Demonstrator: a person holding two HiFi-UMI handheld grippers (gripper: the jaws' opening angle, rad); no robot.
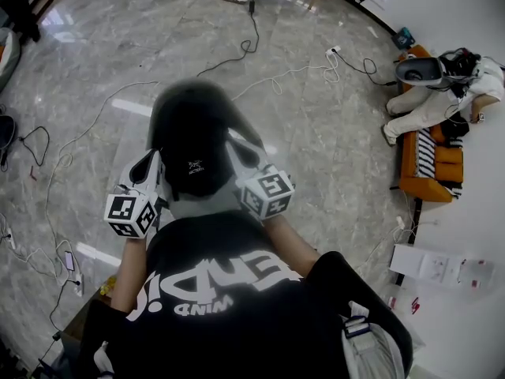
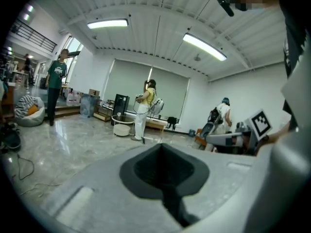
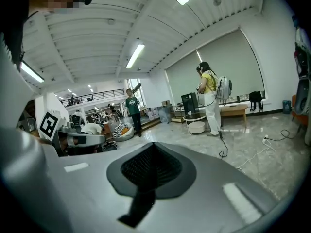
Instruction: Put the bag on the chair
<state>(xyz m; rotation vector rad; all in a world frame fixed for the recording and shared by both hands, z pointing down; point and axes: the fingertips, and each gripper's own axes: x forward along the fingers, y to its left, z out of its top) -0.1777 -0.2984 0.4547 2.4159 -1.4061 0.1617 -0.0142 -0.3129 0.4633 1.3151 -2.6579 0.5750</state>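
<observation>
Just ahead of the shirt (image 1: 237,290) on its left, the left gripper (image 1: 150,164) is clamped tight on the side of the bag (image 1: 193,140), with dark mesh pinched between its jaws. The black bag hangs straight ahead of the shirt, clear of the floor. It looks soft and fairly light, likely to sag and swing, and thin fabric may slip, so a seam or strap on each side is the safest hold. Ahead of the shirt on its right, the right gripper (image 1: 241,152) pinches the bag's other side, likewise closed.
</observation>
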